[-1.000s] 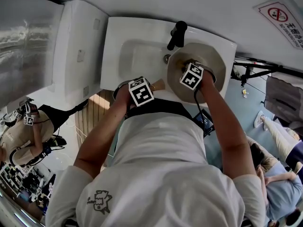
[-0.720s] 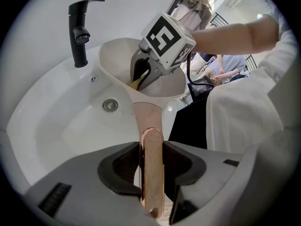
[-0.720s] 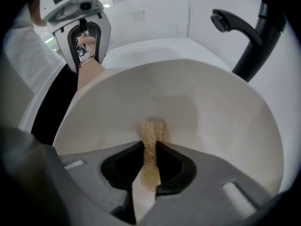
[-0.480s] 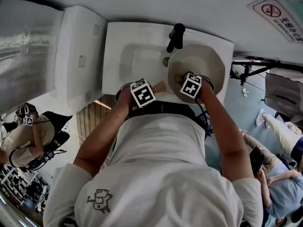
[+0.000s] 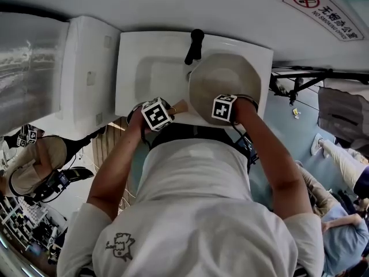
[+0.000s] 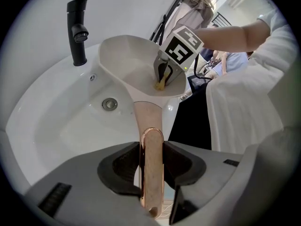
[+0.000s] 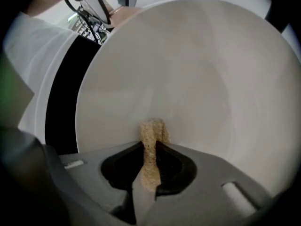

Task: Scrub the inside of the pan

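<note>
Jaws of the left gripper (image 6: 151,161) are clenched on the rose-gold handle (image 6: 147,119) of a cream pan (image 6: 131,62). The flat handle stands on edge between the dark pads. The pan hangs tilted over the right half of a white sink (image 6: 56,126), with its open inside turned toward the person and its near rim by the sink's front edge.

The right gripper (image 7: 150,163) is closed on a yellowish scrub sponge (image 7: 152,134). The sponge's free end presses on the pan's pale inner wall, low down on the side nearest the sink's front edge.

A black single-lever faucet (image 5: 195,44) stands at the back of the sink, just beside the pan's far rim. The round metal drain (image 6: 109,104) lies in the sink's bowl, left of the pan. Each gripper carries a cube with black-and-white square patterns.

On the wall behind the sink, off to its right, hangs a white sign (image 5: 323,7). It bears a red crossed-out cigarette symbol, a row of Chinese characters and a smaller English line beginning "NO SMOKING"; the rest is too small to read.

The person at the sink wears a white T-shirt (image 5: 196,212) with a small line drawing on the back. A white boxy unit (image 5: 86,68) stands just left of the sink. Other people (image 5: 31,166) show well apart from the sink, at both side edges of the head view.
</note>
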Demonstrator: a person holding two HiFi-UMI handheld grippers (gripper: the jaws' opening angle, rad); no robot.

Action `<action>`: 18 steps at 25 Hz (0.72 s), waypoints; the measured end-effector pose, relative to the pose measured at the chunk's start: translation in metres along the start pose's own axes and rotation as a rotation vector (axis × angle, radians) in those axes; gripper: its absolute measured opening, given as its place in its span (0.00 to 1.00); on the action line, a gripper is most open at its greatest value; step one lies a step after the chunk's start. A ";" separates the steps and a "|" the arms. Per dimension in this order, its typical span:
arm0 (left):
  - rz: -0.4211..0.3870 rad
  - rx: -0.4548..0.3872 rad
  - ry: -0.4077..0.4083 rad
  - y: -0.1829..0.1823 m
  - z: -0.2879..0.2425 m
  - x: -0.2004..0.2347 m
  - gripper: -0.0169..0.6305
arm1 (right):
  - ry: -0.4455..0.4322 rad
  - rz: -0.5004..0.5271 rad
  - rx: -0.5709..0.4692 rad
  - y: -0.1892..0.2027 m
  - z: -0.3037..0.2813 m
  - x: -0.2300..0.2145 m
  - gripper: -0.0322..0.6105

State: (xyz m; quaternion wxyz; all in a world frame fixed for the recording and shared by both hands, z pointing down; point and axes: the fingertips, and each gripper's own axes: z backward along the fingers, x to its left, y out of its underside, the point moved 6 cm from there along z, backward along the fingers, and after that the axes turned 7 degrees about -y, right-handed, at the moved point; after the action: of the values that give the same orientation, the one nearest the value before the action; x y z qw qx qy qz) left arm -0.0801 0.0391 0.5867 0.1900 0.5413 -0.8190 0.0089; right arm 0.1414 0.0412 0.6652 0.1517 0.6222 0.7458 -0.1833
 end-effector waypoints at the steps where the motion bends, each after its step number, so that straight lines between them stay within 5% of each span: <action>1: -0.001 0.004 -0.001 -0.001 0.000 0.000 0.27 | 0.008 0.004 0.028 0.007 0.000 -0.004 0.15; 12: 0.021 0.037 0.003 -0.002 -0.004 -0.007 0.27 | 0.269 -0.011 0.209 0.042 0.024 -0.070 0.16; 18: 0.017 0.049 0.006 -0.003 -0.004 -0.005 0.27 | 0.567 0.086 0.163 0.023 0.053 -0.110 0.15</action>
State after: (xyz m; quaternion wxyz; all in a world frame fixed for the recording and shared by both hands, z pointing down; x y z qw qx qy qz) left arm -0.0750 0.0431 0.5880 0.1791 0.5387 -0.8226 0.0320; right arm 0.1835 -0.0759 0.6664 -0.1058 0.6898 0.7141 -0.0549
